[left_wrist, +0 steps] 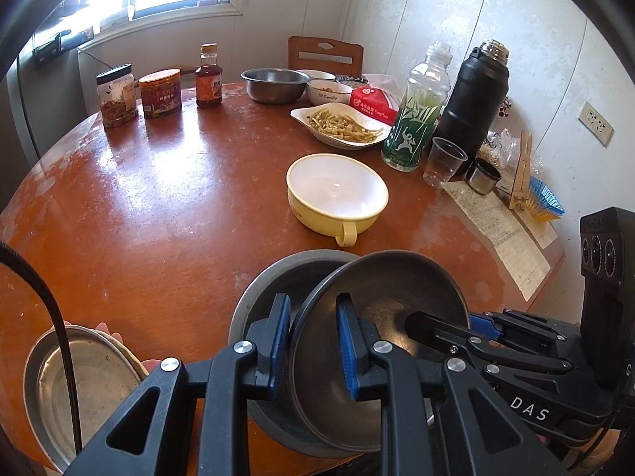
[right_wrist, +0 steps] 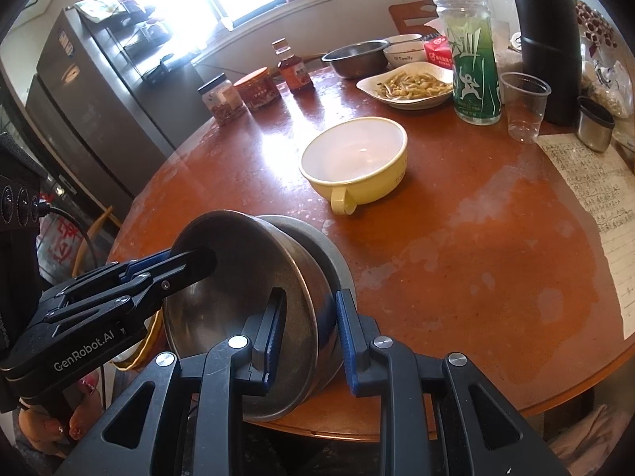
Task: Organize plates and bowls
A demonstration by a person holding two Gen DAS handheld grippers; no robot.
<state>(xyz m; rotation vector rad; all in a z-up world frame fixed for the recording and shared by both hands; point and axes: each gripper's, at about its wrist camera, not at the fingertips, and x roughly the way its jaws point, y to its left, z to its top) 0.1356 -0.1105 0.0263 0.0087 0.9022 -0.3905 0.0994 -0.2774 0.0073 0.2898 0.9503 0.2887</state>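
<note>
A steel bowl [left_wrist: 397,293] [right_wrist: 238,277] hangs tilted over a grey wide-rimmed bowl [left_wrist: 278,277] [right_wrist: 317,238] at the near edge of the round brown table [left_wrist: 158,218]. My left gripper [left_wrist: 313,305] [right_wrist: 206,258] is shut on one side of the steel bowl's rim. On the opposite side, my right gripper [right_wrist: 309,305] [left_wrist: 420,323] is shut on the rim too. Further in stands an empty yellow bowl with a handle [left_wrist: 337,194] [right_wrist: 357,158]. Behind it are a white plate of food [left_wrist: 341,125] [right_wrist: 408,81], another steel bowl [left_wrist: 274,85] [right_wrist: 355,57] and a white bowl [left_wrist: 327,91] [right_wrist: 403,55].
Jars and a sauce bottle [left_wrist: 208,77] line the far left. A green bottle [left_wrist: 416,119], black flask [left_wrist: 472,99], plastic cup [left_wrist: 442,162], steel cap and papers [left_wrist: 504,234] crowd the right. A steel dish [left_wrist: 79,388] lies at lower left. A fridge [right_wrist: 91,111] stands beyond the table.
</note>
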